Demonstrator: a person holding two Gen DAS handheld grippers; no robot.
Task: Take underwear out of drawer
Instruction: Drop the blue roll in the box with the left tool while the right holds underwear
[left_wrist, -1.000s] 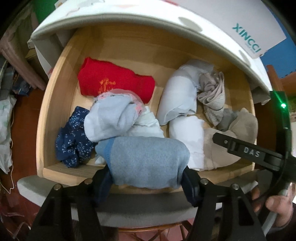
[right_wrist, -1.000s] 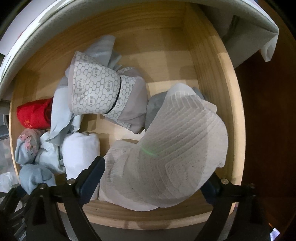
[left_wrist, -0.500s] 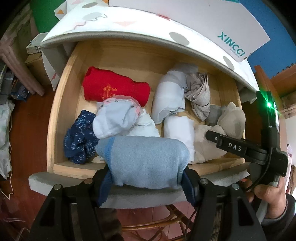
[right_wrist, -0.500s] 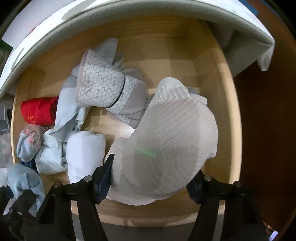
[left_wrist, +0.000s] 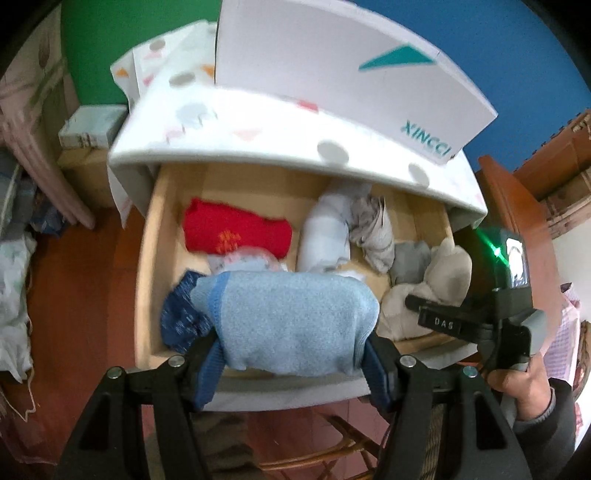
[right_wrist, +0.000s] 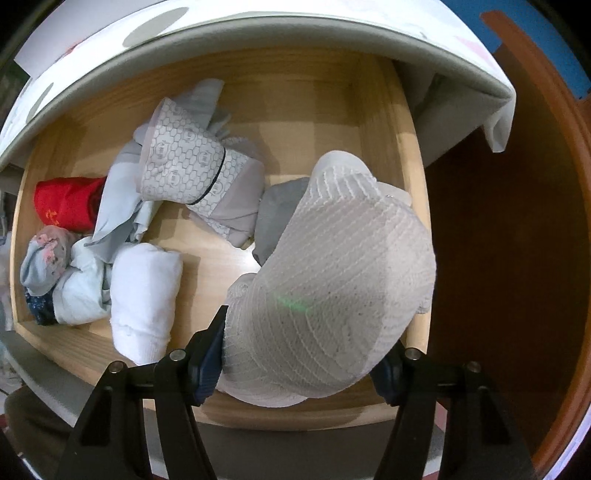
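Light-blue bundle, red roll, navy speckled piece, pale ribbed bundle.

Left claw and right claw each clamped on a bundle, pointing steeply down

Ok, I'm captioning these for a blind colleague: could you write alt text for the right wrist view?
The right gripper clamps a pale ribbed bundle over the front right of an open wooden drawer. Behind lie a honeycomb-print grey garment, a white roll and a red bundle.
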